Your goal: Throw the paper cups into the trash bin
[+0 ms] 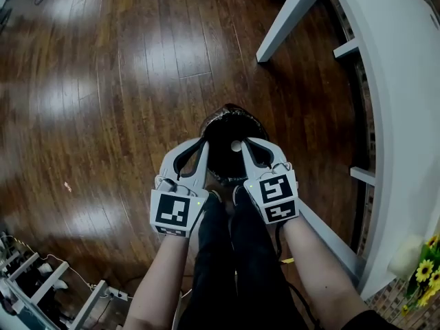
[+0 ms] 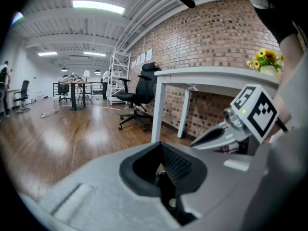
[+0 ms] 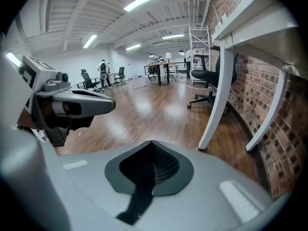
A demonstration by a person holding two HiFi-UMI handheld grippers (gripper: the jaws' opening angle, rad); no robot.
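You are holding the left grey two-jaw gripper (image 1: 198, 146) with its fingers pressed together, and nothing is sitting between them. The right grey two-jaw gripper (image 1: 251, 146) is showing the same: fingers pressed together, pinching nothing. Both tips are hovering over the near rim of the round black trash bin (image 1: 227, 113), one at each side of its opening. A small white paper cup (image 1: 236, 145) is lying inside the bin, just beside the right gripper's tip and apart from the left one. The dark wooden floor (image 1: 103, 81) is lying open to your left and ahead. The white table (image 1: 399, 81) is standing close at your right.
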